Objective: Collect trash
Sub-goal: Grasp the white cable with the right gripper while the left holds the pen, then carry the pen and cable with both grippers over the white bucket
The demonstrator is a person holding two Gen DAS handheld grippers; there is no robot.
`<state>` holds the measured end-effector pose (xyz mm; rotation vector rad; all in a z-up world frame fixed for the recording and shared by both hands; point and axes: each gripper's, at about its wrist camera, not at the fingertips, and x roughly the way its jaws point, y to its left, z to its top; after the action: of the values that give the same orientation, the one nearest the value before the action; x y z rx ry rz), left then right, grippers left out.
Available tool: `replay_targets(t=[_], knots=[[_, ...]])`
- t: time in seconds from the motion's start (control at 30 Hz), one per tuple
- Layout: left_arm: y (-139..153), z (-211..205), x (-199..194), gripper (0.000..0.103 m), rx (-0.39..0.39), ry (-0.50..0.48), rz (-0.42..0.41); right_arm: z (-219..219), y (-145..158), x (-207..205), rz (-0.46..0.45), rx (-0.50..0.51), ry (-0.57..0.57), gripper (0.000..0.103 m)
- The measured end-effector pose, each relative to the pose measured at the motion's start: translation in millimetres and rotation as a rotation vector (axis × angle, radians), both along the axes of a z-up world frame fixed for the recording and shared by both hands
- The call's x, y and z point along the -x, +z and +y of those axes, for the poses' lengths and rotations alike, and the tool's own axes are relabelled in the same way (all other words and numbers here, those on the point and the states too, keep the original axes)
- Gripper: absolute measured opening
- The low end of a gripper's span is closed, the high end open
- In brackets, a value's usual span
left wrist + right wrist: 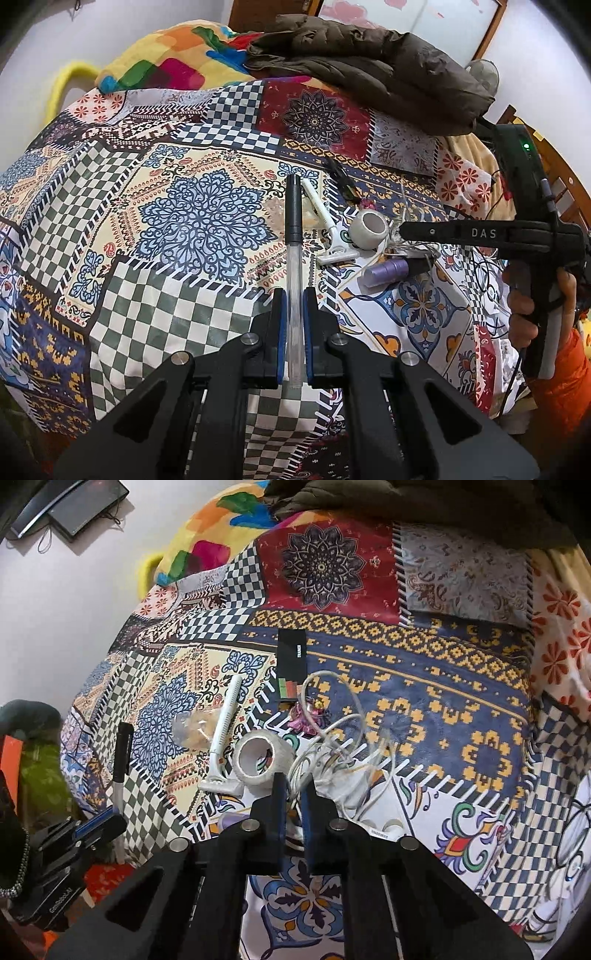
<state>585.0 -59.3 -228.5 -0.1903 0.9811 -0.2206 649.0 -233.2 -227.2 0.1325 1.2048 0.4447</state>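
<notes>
Nearest the left wrist camera, the left tongs [294, 317] pinch a pen [294, 236] by its clear barrel, the black cap pointing away over the patchwork bedspread [147, 295]. From the right wrist view, the right tongs [293, 794] are drawn together on a loop of the tangled white cable [332, 746], a strand running down between the blue pads. No earlier picture is there to show more. The remaining trash lies on the bed in 1 loose cluster — a white tape roll [262, 762] touching the cable, a white disposable razor [225, 734] just beside the roll, a crumpled clear wrapper [192, 729] near the razor's handle, a pink foil scrap [304, 716] and a black carton [291, 664] further back. A purple cylinder [386, 272] lies near the roll in the left view, under the right tool's arm. At the far end of the bed a brown jacket [369, 62] lies against a bright blanket [170, 55]. A person's hand [535, 306] in an orange sleeve grips the right tool.
</notes>
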Motion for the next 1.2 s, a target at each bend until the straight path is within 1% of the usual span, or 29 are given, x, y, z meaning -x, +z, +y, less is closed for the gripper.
replay_targets(t=[0.13,0.33,0.53,0.63,0.8,0.97,1.2], knots=[[8.7,1.2,6.1,0.007,0.005,0.01,-0.012,4.6,16.9,9.5,-0.073,0.054,0.004,0.004],[32.3,3.0,19.0,0.007,0.008,0.019,-0.034,-4.1,52.5,18.4,-0.135,0.056,-0.02,0.004],[66.9,6.6,41.8,0.007,0.007,0.027,-0.077,-2.5,91.3,37.6,-0.219,0.084,-0.031,0.004],[85.2,9.8,56.4,0.007,0.004,0.037,-0.101,-0.4,110.8,50.8,-0.243,0.082,-0.026,0.004],[116.7,19.1,88.1,0.007,0.005,0.062,-0.145,5.9,140.6,77.4,-0.284,0.073,-0.009,0.004],[146.5,35.7,130.6,0.007,-0.014,0.095,-0.188,21.5,170.0,113.9,-0.336,0.074,0.034,0.004],[169.8,67.8,190.4,0.007,-0.044,0.159,-0.222,54.7,193.8,161.2,-0.386,0.047,0.105,0.004]])
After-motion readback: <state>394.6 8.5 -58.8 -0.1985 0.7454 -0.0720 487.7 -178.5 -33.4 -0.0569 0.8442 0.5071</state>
